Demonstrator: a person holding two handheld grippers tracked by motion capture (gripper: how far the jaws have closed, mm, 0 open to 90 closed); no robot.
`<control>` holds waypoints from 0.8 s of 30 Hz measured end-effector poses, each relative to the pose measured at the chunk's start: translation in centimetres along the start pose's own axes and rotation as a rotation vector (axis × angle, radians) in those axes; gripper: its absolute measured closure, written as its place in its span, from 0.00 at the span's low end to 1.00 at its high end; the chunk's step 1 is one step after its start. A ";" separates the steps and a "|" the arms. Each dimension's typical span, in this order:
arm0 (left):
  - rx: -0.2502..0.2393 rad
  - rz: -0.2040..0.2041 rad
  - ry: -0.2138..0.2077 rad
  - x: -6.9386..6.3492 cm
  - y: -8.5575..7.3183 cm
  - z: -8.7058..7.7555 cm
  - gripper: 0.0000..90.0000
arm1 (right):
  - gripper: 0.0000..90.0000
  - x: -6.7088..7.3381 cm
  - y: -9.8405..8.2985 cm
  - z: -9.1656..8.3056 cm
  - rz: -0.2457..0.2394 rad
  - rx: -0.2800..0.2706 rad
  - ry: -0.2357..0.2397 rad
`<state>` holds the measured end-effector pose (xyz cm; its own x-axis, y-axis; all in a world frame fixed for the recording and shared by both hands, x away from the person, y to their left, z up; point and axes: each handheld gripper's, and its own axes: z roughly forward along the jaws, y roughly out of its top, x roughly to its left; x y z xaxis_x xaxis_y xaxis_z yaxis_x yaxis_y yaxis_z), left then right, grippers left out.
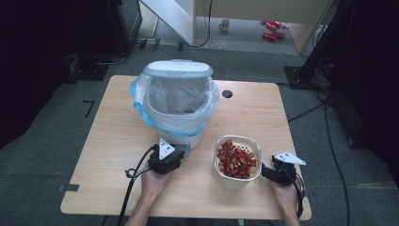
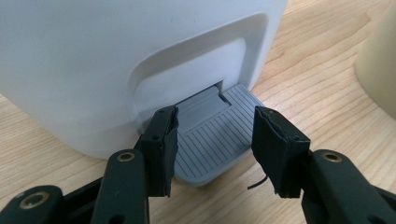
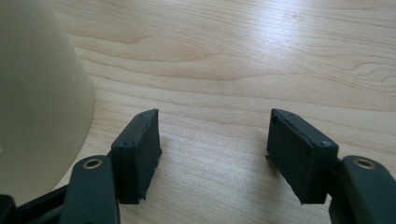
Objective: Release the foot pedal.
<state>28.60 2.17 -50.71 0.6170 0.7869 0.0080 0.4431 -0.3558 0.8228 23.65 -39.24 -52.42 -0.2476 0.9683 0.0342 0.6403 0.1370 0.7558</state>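
A white pedal bin [image 1: 178, 101] stands toward the far middle of the wooden table [image 1: 108, 141], lid raised, lined with a clear bag over a blue one that folds out over its rim; a cream bowl [image 1: 235, 162] of red slices stands just to the right of the bin's base, near the front edge.

Left gripper [image 1: 165, 159] rests low at the foot of the bin, held from behind by the person's left hand [image 1: 153, 181]; in the left gripper view its jaws stand partly apart, one on either side of the grey ribbed pedal [image 2: 212, 140], which juts from the recess at the bin's base; the pedal lies between the jaws and below them; whether the pads touch it cannot be told; nothing is gripped.

Right gripper [image 1: 269, 172] lies just to the right of the bowl, held by the right hand [image 1: 287, 197]; in the right gripper view its jaws stand partly apart over bare table top, with nothing between them; the bowl's cream wall [image 3: 37, 102] rises close beside the left-hand jaw, apart from it by a narrow gap.
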 end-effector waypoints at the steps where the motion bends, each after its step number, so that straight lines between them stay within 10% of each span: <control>1: -0.008 0.002 0.002 0.0 0.0 -0.1 0.56 | 0.39 0.0 0.0 0.0 0.000 0.000 0.000; 18: -0.039 -0.086 -0.008 1.9 -1.1 -3.2 0.45 | 0.37 0.0 0.0 0.0 -0.002 0.001 0.000; 24: -0.020 -0.128 0.053 3.7 -2.6 -4.8 0.44 | 0.37 0.0 0.0 0.0 -0.002 0.001 0.000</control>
<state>26.65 8.44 -50.14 0.5212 0.8507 -0.0682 0.5025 -0.2414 0.8302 23.66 -39.21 -52.44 -0.2492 0.9679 0.0324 0.6404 0.1396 0.7552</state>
